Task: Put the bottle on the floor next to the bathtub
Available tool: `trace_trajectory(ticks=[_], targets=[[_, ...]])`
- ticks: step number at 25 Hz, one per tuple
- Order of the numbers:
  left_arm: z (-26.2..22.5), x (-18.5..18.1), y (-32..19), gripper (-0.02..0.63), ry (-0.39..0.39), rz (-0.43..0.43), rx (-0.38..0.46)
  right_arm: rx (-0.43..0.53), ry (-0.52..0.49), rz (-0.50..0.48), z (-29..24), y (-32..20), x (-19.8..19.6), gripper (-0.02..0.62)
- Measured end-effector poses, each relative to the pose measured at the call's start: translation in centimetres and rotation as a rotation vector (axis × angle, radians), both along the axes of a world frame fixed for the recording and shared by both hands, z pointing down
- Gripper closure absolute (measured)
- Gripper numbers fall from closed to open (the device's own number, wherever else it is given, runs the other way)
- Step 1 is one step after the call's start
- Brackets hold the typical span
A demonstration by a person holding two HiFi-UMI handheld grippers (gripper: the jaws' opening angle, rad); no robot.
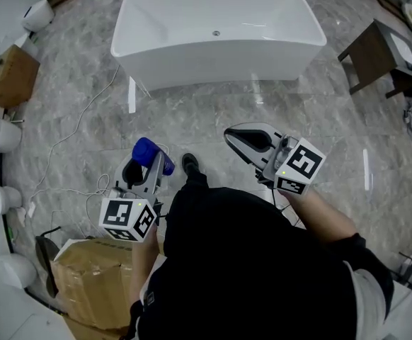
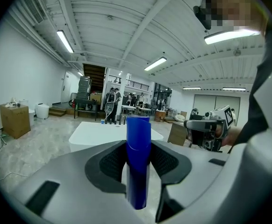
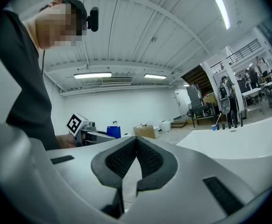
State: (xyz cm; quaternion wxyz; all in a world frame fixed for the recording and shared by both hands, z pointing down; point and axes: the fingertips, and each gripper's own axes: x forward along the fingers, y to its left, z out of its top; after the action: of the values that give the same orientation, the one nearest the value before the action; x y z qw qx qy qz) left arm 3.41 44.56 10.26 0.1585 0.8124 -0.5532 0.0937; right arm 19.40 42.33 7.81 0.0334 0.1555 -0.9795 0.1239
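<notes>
A blue bottle (image 1: 152, 155) is clamped upright between the jaws of my left gripper (image 1: 148, 164), held over the grey marble floor at the lower left of the head view. In the left gripper view the bottle (image 2: 138, 171) stands between the dark pads, which press on both its sides. The white bathtub (image 1: 213, 59) stands farther ahead, well apart from the bottle. My right gripper (image 1: 229, 134) hovers to the right with its tips together and nothing between them (image 3: 136, 141).
Cardboard boxes sit at the lower left (image 1: 96, 275) and far left (image 1: 11, 73). White toilets (image 1: 1, 133) line the left edge. A white cable (image 1: 78, 126) trails across the floor. A dark wooden stand (image 1: 372, 52) is at the right. The person's shoe (image 1: 190, 163) shows between the grippers.
</notes>
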Motion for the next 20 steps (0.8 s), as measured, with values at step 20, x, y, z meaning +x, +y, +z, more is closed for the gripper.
trace_trajectory(ticks=[20], targets=[[0.9,-16.0,-20.5,0.443,0.012,0.062,0.013,-0.037,0.065,0.006,0.5,-19.1,-16.6,0.568]])
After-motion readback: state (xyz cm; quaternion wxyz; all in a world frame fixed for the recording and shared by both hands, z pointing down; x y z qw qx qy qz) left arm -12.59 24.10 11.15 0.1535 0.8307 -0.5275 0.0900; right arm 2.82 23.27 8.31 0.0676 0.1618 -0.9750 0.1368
